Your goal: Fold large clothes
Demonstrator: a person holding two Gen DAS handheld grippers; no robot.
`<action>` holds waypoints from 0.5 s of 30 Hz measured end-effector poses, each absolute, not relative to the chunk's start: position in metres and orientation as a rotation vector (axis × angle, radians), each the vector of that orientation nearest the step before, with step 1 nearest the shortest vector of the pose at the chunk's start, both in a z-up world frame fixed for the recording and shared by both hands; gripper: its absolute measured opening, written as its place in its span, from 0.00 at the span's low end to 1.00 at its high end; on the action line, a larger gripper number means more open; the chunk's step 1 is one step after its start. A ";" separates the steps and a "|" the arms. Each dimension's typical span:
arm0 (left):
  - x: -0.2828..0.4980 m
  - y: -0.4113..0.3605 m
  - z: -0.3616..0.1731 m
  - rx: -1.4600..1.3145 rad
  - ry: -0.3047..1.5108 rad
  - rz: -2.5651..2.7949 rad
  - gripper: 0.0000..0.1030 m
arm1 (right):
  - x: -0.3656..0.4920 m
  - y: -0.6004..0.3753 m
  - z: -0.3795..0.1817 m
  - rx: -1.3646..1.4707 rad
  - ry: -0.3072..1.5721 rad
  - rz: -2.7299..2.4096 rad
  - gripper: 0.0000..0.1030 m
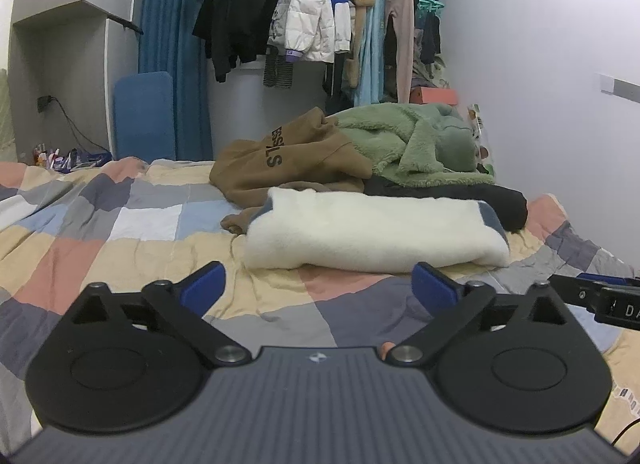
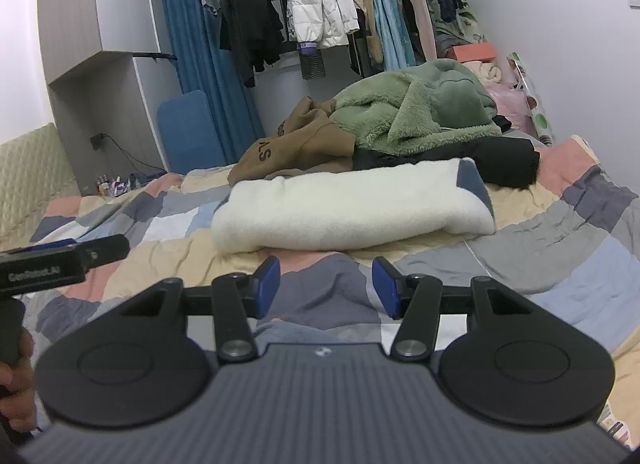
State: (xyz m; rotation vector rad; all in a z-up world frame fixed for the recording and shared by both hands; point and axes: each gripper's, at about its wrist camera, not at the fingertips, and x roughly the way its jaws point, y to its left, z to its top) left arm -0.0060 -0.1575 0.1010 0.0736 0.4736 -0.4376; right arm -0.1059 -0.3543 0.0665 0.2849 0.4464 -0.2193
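- White fleece garment (image 1: 372, 228), thick and fluffy, lies folded into a long bundle across a patchwork quilt (image 1: 132, 224) of peach, cream, grey and pale blue squares; a grey-blue lining shows at its right end.
- Behind it, touching its far edge, sits a heap of unfolded clothes: a brown hoodie (image 1: 280, 160) with dark lettering on the left, a sage-green fleece jacket (image 1: 416, 136) piled on top to the right, and a black garment (image 1: 480, 196) under the green one.
- Left gripper (image 1: 318, 284), black with blue pads, hovers over the quilt just short of the white bundle; its jaws are spread wide with only bedding between them.
- Right gripper (image 2: 326, 284), of the same build, also sits just in front of the bundle; its jaws stand roughly half apart, pinching nothing, and bare quilt shows in the gap.
- Each gripper appears at the edge of the other's view, so they sit side by side.
- At the far wall a rail of hanging clothes (image 1: 312, 12) runs beside a blue curtain (image 1: 176, 48), with a white puffer jacket (image 1: 308, 24) among them.
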 end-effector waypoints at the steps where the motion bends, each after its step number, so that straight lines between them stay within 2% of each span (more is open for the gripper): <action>1: -0.006 -0.158 0.101 0.080 0.476 -0.436 1.00 | -0.106 -0.355 0.066 0.286 0.447 -0.220 0.58; 5: -0.006 -0.160 0.102 0.091 0.488 -0.436 1.00 | -0.104 -0.357 0.067 0.275 0.456 -0.233 0.59; 7: -0.007 -0.160 0.102 0.095 0.486 -0.431 1.00 | -0.103 -0.358 0.066 0.277 0.463 -0.236 0.69; 8: -0.008 -0.160 0.103 0.094 0.486 -0.431 1.00 | -0.103 -0.358 0.067 0.274 0.460 -0.240 0.82; 9: -0.008 -0.159 0.104 0.090 0.486 -0.430 1.00 | -0.104 -0.358 0.067 0.268 0.454 -0.244 0.89; 15: -0.011 -0.155 0.109 0.068 0.480 -0.424 1.00 | -0.100 -0.359 0.067 0.243 0.476 -0.247 0.89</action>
